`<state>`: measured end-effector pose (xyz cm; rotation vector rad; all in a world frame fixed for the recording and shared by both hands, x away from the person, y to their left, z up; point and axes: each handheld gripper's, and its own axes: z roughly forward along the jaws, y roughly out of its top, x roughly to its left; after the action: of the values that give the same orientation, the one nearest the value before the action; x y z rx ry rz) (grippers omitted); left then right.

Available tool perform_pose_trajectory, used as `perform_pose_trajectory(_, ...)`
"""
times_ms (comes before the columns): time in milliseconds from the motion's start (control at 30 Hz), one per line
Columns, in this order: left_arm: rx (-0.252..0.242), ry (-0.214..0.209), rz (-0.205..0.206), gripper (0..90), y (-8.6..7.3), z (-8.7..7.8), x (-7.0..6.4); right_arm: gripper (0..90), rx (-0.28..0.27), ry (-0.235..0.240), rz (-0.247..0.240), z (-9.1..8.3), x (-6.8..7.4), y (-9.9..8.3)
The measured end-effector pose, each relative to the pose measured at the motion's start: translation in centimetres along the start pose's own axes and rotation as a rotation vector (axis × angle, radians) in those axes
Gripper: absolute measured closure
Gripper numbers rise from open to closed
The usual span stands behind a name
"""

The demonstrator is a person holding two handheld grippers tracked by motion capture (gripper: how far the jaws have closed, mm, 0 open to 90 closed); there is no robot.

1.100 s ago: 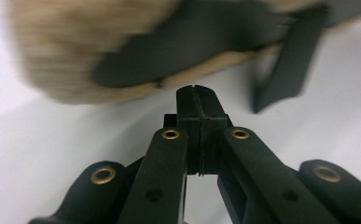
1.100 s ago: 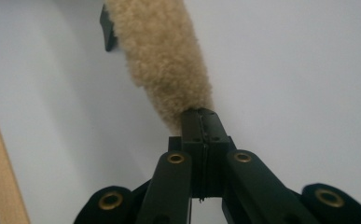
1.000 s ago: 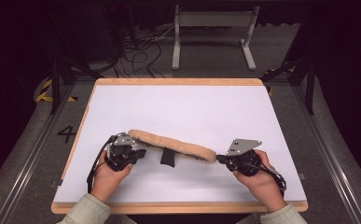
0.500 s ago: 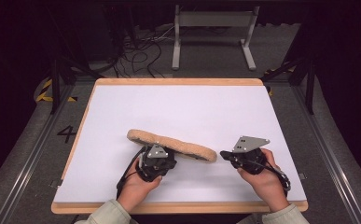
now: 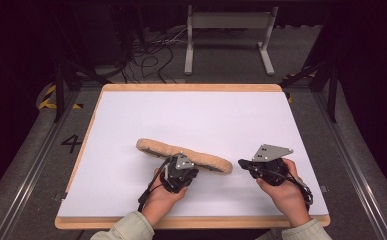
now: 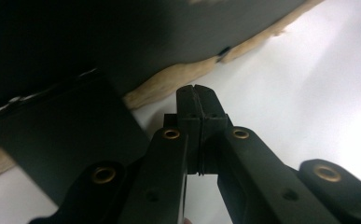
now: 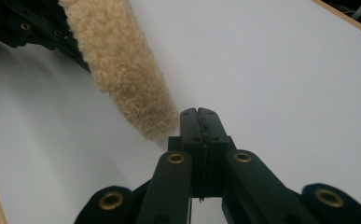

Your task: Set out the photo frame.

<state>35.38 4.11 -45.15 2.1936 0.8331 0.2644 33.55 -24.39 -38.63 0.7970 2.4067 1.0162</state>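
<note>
Your fleecy tan pad [image 5: 183,155] has a black underside and lies long across the white counter [image 5: 201,117]. Your left gripper [image 6: 197,100] sits at its near edge, your right gripper [image 7: 198,116] by its end; both fingers clenched on nothing.

A single digit, "4" [image 5: 71,143], stands in dark paint on the grey floor [image 5: 26,165] to the left of the table [image 5: 191,87], near its left edge. Farther off on the same side, yellow and black hazard stripes [image 5: 48,100] mark the floor; they carry no writing. Nothing else readable shows.
</note>
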Motion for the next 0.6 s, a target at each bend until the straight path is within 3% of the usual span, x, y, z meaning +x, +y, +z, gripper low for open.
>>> perform_pose_trajectory(67,-0.004,0.003,-0.013,90.0,0.0,0.0,0.2,90.0,-0.003,-0.001,-0.002,0.0,0.0,0.0)
perform_pose_trajectory(167,-0.001,0.028,0.006,90.0,-0.1,-0.1,0.0,90.0,-0.006,-0.004,-0.004,0.0,0.0,0.1)
perform_pose_trajectory(433,0.002,0.036,-0.001,90.0,-0.1,-0.2,0.4,90.0,-0.007,-0.006,-0.004,0.1,0.0,0.2)
perform_pose_trajectory(600,0.006,0.049,-0.032,90.0,-0.3,-0.6,1.4,90.0,-0.01,-0.005,-0.006,0.4,0.1,0.4)
